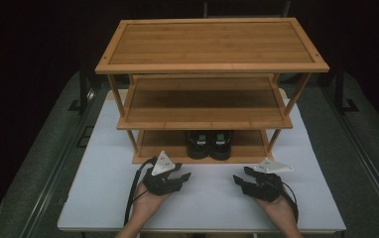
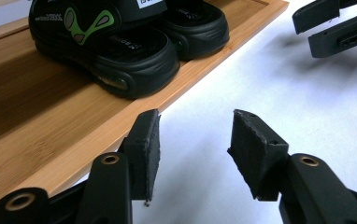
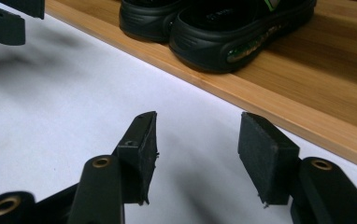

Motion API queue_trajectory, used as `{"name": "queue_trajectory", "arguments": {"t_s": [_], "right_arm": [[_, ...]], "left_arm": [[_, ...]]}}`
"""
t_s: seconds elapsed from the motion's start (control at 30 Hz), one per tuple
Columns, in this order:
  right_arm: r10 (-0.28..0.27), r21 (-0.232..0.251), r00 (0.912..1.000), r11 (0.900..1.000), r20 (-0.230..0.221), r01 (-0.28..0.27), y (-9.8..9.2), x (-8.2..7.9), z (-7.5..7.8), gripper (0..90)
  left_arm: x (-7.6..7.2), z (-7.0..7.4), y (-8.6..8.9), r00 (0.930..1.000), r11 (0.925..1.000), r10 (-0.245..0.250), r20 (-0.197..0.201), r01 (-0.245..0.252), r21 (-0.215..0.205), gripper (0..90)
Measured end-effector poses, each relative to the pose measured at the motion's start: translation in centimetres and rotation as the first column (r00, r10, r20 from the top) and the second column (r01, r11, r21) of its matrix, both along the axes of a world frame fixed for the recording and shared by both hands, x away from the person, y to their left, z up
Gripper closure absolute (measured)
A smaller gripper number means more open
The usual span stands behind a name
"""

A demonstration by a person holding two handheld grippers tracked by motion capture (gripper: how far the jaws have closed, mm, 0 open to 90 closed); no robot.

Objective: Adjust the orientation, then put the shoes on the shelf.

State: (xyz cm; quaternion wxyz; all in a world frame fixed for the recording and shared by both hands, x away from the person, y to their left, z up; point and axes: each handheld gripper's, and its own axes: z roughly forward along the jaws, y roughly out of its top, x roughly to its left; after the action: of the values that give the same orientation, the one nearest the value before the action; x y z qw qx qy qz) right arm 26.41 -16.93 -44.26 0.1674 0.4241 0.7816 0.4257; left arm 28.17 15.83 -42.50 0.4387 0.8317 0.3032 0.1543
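Observation:
A pair of black sandals (image 1: 209, 144) with green marks stands side by side on the lowest shelf of a three-tier bamboo rack (image 1: 210, 119). The sandals (image 2: 120, 42) lie close ahead in the left gripper view, and the same sandals (image 3: 218, 28) show in the right gripper view. My left gripper (image 1: 183, 176) rests on the white table in front of the rack, left of the sandals, open with nothing between its jaws. My right gripper (image 1: 238, 179) sits to the right, also open and empty. The two point inward toward each other, a gap apart.
The rack's top shelf (image 1: 212, 44) and middle shelf (image 1: 205, 101) are bare. The white tabletop (image 1: 207, 203) stretches in front of the rack to its near edge. Dark floor and metal rails (image 1: 53, 168) flank the table. Cables trail from both grippers.

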Motion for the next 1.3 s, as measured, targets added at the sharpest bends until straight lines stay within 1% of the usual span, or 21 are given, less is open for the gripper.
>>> {"name": "queue_trajectory", "arguments": {"t_s": [0.1,0.3,0.6,0.83,0.93,1.1,1.17,1.3], "right_arm": [[-0.006,0.006,1.0,1.0,-0.005,0.006,-0.4,-0.1,-0.1,44.9],[-0.015,0.016,0.9998,1.0,-0.015,0.015,-1.4,-0.4,-0.2,42.5],[-0.023,0.025,0.9995,0.999,-0.022,0.023,-2.5,-0.8,-0.2,40.8],[-0.031,0.027,0.9993,0.999,-0.021,0.031,-3.3,-1.4,-0.1,40.2],[-0.033,0.027,0.9991,0.999,-0.026,0.033,-3.6,-1.6,-0.2,39.8],[-0.041,0.031,0.9986,0.999,-0.033,0.042,-4.2,-1.9,-0.5,39.5],[-0.042,0.031,0.9985,0.999,-0.036,0.043,-4.3,-2.1,-0.6,39.3],[-0.045,0.033,0.9982,0.998,-0.039,0.047,-4.6,-2.3,-0.6,39.0]], "left_arm": [[-0.1,0.0,0.1,1.0,0.9999,0.001,0.007,-0.002,0.013,49.6],[-0.3,0.0,0.5,1.0,0.9998,0.004,0.006,-0.004,0.017,47.0],[-0.7,0.2,1.6,0.9999,0.9999,0.012,0.001,-0.012,0.0,45.4],[-1.1,0.3,2.5,0.9998,0.9998,0.017,-0.001,-0.017,-0.001,44.5],[-1.2,0.3,2.9,0.9999,0.9999,0.016,0.001,-0.016,0.002,43.8],[-1.4,0.3,3.6,0.9996,0.9996,0.029,0.001,-0.029,-0.004,43.7],[-1.4,0.3,3.8,0.9995,0.9995,0.031,0.003,-0.031,0.002,43.7],[-1.7,0.1,4.1,0.9995,0.9995,0.033,0.003,-0.033,0.0,43.5]]}}
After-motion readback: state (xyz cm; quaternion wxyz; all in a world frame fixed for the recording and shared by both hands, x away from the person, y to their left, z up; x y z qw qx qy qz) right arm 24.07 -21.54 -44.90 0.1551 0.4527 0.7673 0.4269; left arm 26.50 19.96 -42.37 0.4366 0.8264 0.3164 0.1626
